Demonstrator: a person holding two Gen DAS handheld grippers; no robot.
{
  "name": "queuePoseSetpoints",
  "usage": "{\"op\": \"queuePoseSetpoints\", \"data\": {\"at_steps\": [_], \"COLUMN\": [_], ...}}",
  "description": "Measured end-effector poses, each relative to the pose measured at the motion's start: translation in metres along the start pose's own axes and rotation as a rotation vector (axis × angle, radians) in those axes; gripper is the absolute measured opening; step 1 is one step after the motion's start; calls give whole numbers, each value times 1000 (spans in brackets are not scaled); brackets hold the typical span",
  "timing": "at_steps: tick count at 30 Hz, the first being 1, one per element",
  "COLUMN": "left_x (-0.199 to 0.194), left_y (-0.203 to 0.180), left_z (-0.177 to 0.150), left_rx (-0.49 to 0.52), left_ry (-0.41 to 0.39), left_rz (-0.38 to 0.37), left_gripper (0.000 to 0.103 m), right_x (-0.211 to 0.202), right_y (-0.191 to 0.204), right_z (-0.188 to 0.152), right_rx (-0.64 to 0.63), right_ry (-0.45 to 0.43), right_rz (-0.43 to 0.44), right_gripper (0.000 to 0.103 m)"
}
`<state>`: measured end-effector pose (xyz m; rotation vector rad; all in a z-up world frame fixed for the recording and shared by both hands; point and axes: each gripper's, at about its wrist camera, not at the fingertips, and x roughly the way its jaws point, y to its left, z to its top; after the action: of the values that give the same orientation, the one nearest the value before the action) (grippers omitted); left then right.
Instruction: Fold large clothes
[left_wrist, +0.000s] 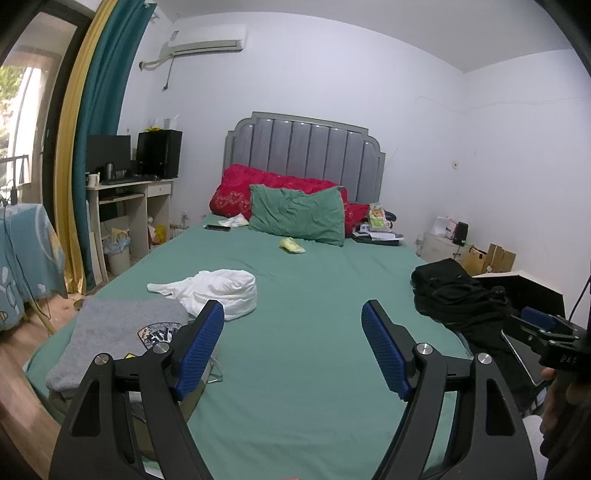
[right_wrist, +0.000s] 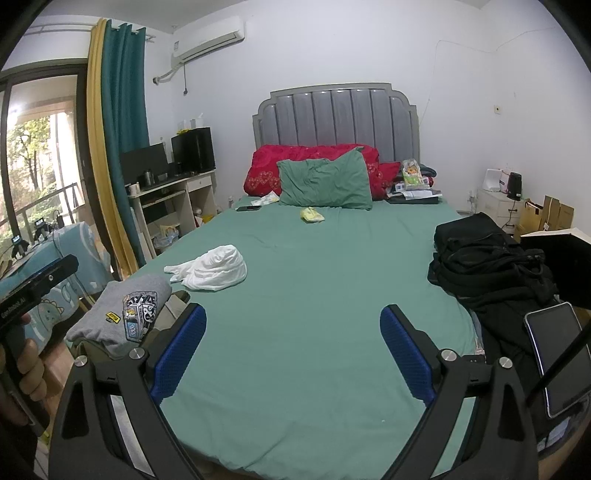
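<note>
A folded grey sweatshirt (left_wrist: 118, 336) with a printed badge lies at the bed's near left corner; it also shows in the right wrist view (right_wrist: 125, 314). A crumpled white garment (left_wrist: 218, 291) lies beyond it on the green sheet (left_wrist: 303, 332), also seen in the right wrist view (right_wrist: 214, 271). A pile of black clothes (left_wrist: 454, 295) sits at the right edge, also in the right wrist view (right_wrist: 487, 269). My left gripper (left_wrist: 293, 347) is open and empty above the near sheet. My right gripper (right_wrist: 293, 354) is open and empty, also above the sheet.
A green pillow (right_wrist: 325, 182) and red quilt (right_wrist: 310, 155) lie at the headboard, with a phone (right_wrist: 248, 208), a yellow item (right_wrist: 312, 215) and clutter nearby. A tablet (right_wrist: 557, 354) lies at the right edge. A desk (right_wrist: 173, 199) stands left of the bed.
</note>
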<state>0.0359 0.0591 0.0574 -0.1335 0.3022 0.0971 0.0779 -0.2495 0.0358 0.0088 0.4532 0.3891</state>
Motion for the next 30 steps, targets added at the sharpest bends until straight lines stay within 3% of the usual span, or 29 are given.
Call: {"op": "queuePoseSetpoints", "data": {"at_steps": [30], "left_x": [-2], "left_y": [1], "left_z": [0], "left_rx": [1], "left_ry": [1], "left_rz": [3], "left_gripper": [80], "right_x": [-1], "right_y": [3], "right_z": [-1], "right_rx": [1], "right_ry": [-2], "right_rz": [-3], "right_gripper": [94]}}
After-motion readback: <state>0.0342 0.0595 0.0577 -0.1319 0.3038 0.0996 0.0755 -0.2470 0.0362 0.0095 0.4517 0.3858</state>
